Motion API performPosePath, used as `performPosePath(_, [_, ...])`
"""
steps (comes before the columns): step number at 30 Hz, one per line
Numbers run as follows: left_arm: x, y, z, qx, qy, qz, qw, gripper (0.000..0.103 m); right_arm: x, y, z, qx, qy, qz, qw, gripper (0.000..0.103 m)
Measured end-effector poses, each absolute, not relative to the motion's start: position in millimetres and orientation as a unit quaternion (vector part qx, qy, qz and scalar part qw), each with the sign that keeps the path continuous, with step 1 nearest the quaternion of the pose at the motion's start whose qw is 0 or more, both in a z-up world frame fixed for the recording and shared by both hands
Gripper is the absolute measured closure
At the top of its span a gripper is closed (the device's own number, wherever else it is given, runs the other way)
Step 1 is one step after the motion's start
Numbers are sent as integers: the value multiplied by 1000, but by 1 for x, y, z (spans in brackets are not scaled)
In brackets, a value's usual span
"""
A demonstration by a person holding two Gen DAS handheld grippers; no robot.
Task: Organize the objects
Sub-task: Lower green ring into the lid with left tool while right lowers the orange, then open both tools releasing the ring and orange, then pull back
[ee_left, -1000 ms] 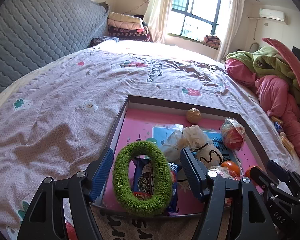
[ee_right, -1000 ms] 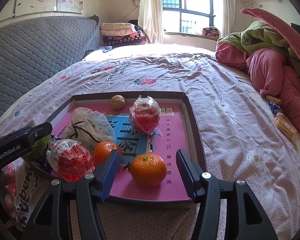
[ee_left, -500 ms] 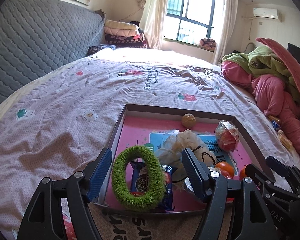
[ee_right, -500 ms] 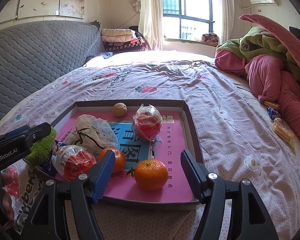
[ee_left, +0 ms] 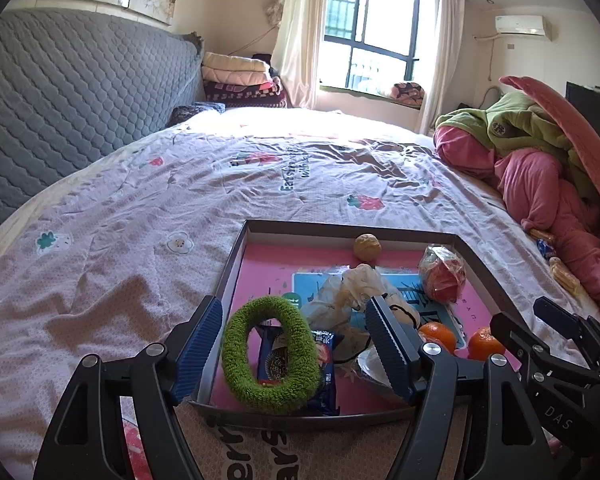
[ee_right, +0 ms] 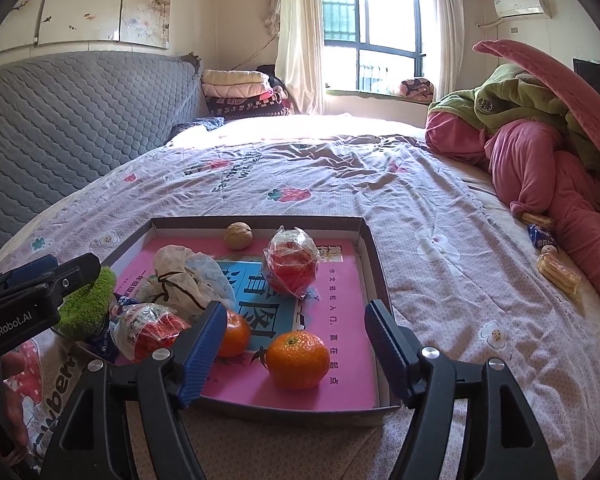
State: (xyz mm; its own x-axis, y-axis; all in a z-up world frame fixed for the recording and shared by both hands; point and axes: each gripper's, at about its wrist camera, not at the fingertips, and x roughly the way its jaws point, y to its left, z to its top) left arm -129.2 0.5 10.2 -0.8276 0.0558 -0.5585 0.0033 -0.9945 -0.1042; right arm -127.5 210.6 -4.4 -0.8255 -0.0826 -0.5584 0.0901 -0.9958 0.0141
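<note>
Blue ribbed pads on the right gripper stand wide apart, having just been opening, and hold nothing; the round orange mandarin sits loose on the pink liner between them, touching neither pad. Reads as a release: fruit set down in the tray, jaws backing off. A second mandarin lies at 9 o'clock of it, partly behind the left pad.

Left gripper is also spread wide, having just been opening, and grips nothing. The fuzzy green fabric ring lies between its pads with a gap on each side, resting over a blue snack packet, probably dropped there for sorting.

Outward: the shallow dark-rimmed cardboard tray on the floral bedsheet also holds a crumpled white plastic bag at 10 o'clock of the mandarin, a plastic-wrapped red fruit at 12, and a tan walnut-like ball at the far wall. Wrapped snacks at 2 o'clock lie outside, likely next; contents unclear.
</note>
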Motion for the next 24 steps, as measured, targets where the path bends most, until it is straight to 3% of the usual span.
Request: performPosePath(24, [-77, 18, 2, -292, 2, 956, 16, 24, -94, 205, 7, 261, 6, -963, 72, 23])
